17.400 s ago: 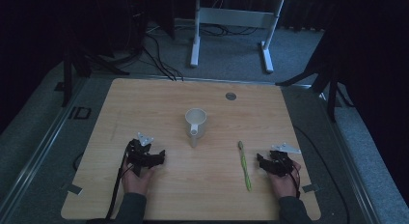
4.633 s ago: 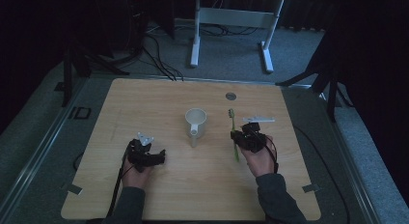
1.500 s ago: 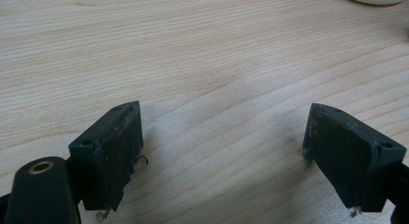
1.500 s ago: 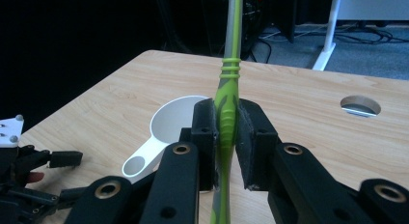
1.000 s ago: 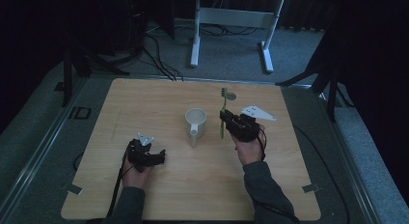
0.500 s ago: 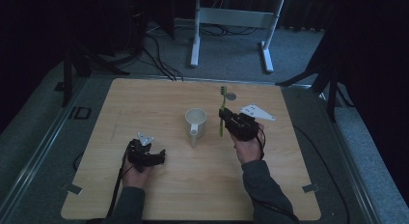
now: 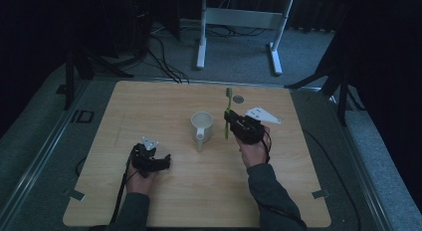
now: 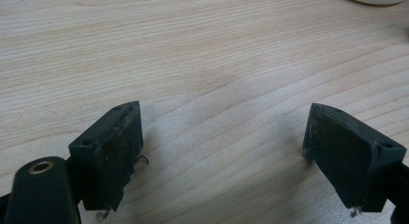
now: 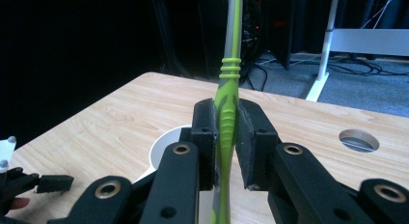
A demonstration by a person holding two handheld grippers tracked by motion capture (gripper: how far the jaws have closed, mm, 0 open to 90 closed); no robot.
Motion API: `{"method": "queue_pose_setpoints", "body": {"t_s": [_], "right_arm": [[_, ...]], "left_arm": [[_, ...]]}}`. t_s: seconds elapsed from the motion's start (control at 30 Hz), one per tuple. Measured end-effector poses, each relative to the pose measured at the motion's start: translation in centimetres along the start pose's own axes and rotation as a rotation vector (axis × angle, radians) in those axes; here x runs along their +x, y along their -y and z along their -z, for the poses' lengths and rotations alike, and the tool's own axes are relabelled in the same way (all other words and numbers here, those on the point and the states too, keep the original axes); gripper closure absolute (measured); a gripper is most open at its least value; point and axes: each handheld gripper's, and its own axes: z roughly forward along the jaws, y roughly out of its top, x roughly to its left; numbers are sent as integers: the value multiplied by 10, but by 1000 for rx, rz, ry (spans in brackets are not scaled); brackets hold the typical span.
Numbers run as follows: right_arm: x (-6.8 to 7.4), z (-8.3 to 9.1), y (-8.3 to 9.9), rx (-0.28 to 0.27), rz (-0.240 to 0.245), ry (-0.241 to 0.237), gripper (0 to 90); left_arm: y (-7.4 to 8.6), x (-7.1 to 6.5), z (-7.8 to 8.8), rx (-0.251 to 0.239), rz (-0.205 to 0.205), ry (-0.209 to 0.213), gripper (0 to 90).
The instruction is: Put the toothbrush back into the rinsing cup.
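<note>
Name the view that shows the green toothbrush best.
The right gripper view: the toothbrush stands upright, close up, clamped between the right hand-held gripper jaws. The high view shows it small, beside the mug. The left gripper view gives bare table.

Dim room, seemingly grey carpet (image 7: 239, 57)

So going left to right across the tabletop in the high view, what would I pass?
Left claw, jaws open on the bare table → white mug → green toothbrush held upright in the right claw → round hole in the tabletop.
</note>
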Motion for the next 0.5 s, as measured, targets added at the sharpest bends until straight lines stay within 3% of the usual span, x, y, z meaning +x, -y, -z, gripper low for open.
{"method": "queue_pose_setpoints", "body": {"t_s": [0.2, 0.5], "right_arm": [[-4, 2, -2, -30, -43, -9, 785], [-4, 0, -7, -40, -38, -20, 785]], "left_arm": [[0, 0, 0, 0, 0, 0, 145], [0, 0, 0, 1, 0, 0, 145]]}}
